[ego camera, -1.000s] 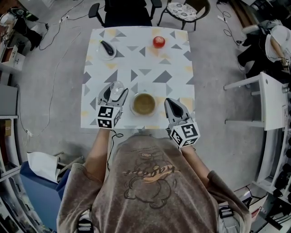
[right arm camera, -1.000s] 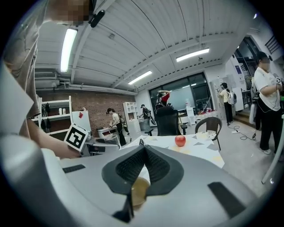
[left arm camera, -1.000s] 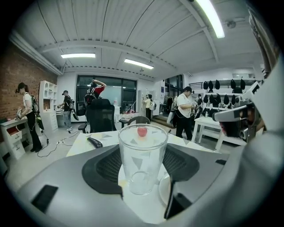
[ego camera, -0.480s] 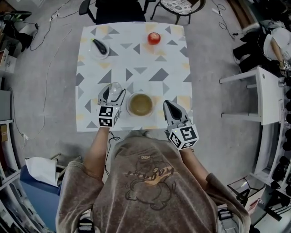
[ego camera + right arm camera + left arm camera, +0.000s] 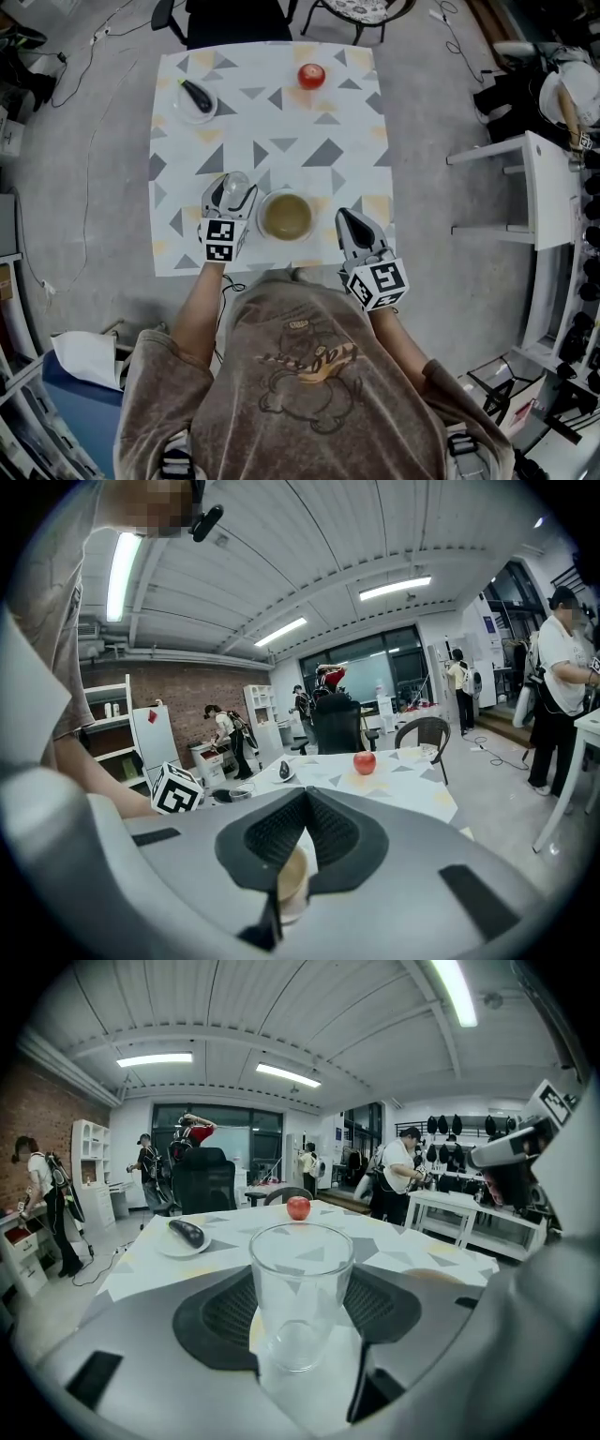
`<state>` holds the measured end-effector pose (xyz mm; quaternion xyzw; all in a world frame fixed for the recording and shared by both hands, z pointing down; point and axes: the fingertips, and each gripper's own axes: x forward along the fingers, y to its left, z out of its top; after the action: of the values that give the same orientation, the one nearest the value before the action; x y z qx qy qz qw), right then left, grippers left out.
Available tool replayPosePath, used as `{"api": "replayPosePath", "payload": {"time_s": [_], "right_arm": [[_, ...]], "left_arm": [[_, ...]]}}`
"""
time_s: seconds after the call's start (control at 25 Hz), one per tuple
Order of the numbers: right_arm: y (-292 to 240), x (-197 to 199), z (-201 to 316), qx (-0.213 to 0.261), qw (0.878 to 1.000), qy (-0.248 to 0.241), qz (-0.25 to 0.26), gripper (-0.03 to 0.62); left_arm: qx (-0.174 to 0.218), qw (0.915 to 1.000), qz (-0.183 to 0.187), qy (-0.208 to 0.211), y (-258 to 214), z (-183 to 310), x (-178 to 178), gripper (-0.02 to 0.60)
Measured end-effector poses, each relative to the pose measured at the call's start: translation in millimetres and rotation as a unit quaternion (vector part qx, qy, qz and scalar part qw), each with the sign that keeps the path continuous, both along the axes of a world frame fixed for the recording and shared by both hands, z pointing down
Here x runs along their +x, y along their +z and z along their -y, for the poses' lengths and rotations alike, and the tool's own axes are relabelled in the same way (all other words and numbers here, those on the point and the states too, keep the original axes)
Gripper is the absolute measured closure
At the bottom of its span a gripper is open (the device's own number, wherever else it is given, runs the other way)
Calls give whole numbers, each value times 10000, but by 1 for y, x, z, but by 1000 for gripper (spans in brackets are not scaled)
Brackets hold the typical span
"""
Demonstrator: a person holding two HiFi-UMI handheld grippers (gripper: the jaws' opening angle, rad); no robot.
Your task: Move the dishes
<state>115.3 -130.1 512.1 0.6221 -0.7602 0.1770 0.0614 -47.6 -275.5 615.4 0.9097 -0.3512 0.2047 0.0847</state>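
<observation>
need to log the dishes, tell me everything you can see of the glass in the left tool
The glass is a plain, clear tumbler with a thick base, and it is empty. It stands upright between the jaws of the left tool, whose pads press its sides. It is over the near left part of the patterned table, beside the bowl. Whether its base touches the table is unclear.

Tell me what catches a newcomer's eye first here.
A clear glass stands clamped between the left tongs at the near edge of the table, filling the left gripper view. Beside it sits a bowl of brownish liquid; a red fruit glows at the far edge.
</observation>
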Motion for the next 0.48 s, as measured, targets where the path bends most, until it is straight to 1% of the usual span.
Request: {"api": "replayPosePath", "payload": {"time_s": [0.28,0.48], "right_arm": [[2,2,-3,-42,10000,76,-19,597],[1,0,-4,-25,10000,64,-21,597]], "left_arm": [[16,10000,-64,-28,1,0,1,294],[-35,10000,-11,20,4,-1,3,294]]}}
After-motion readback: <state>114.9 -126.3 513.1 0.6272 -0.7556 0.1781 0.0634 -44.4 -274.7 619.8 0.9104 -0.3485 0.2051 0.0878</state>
